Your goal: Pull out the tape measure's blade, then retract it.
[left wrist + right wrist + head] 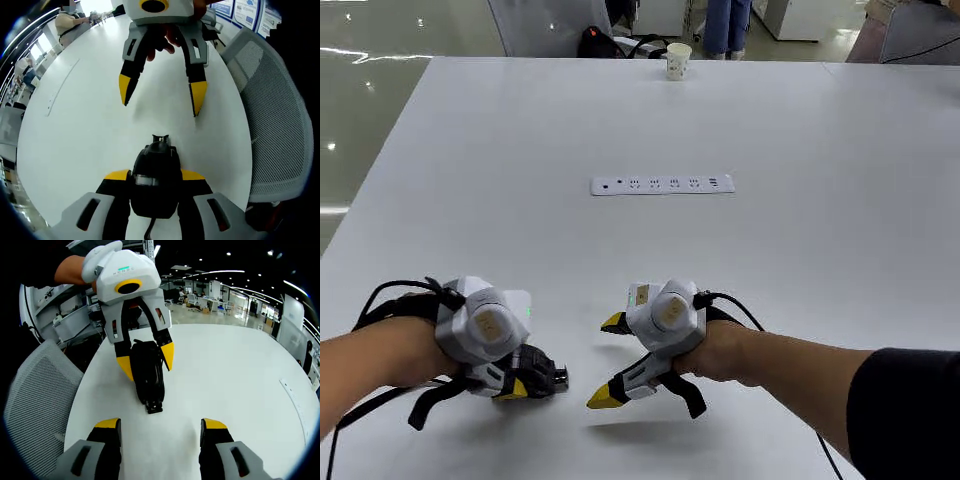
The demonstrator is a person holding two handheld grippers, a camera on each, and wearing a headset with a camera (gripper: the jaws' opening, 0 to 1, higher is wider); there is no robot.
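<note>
one black tape measure (pixel 155 180) gripped in the left claw (pixel 533 384), right claw (pixel 606 360) wide apart; one power strip (pixel 662 185), one cup (pixel 678 61); lettering unreadable

The right gripper (pixel 161 426) is low over the white table (pixel 235 370), its two yellow-tipped jaws wide apart with nothing between them. Opposite to it, the left gripper (pixel 146 362) comes down from the top, held by a hand (pixel 70 270). Its jaws are closed on the sides of a black tape measure (pixel 150 387). The tape measure rests on the table near the edge beside a grey mesh chair (pixel 35 390), and its narrow end points at the right gripper. A power strip (pixel 295 405) lies far away, toward the opposite edge.
</note>
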